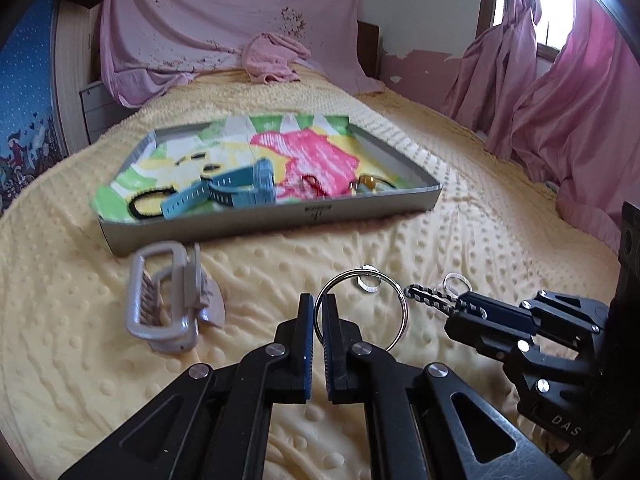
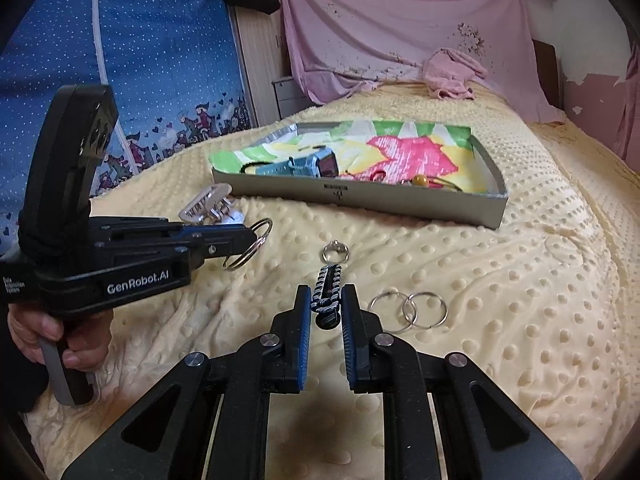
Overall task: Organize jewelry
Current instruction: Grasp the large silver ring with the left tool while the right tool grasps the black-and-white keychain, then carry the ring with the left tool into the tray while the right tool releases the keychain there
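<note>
A: Left hand-held gripper (image 1: pixel 316 304): what does it hold?

B: Its jaws are clamped on the rim of a large split key ring (image 1: pixel 362 310), lifted just above the yellow dotted bedspread (image 1: pixel 280 252); a small ring (image 1: pixel 369 283) hangs on its far side.

A: And the right hand-held gripper (image 2: pixel 326 300)?

B: Its jaws flank a black-and-white braided key fob (image 2: pixel 328 288); they appear to touch it, though whether it is firmly pinched I cannot tell. Two small rings (image 2: pixel 408 312) lie just right of it, a finger ring (image 2: pixel 335 251) just beyond.

A: The remaining items?

B: A grey hair claw clip (image 1: pixel 168 300) lies near left. The far tray (image 1: pixel 280 216) holds a blue watch (image 1: pixel 236 190) and beads (image 1: pixel 366 182).
</note>
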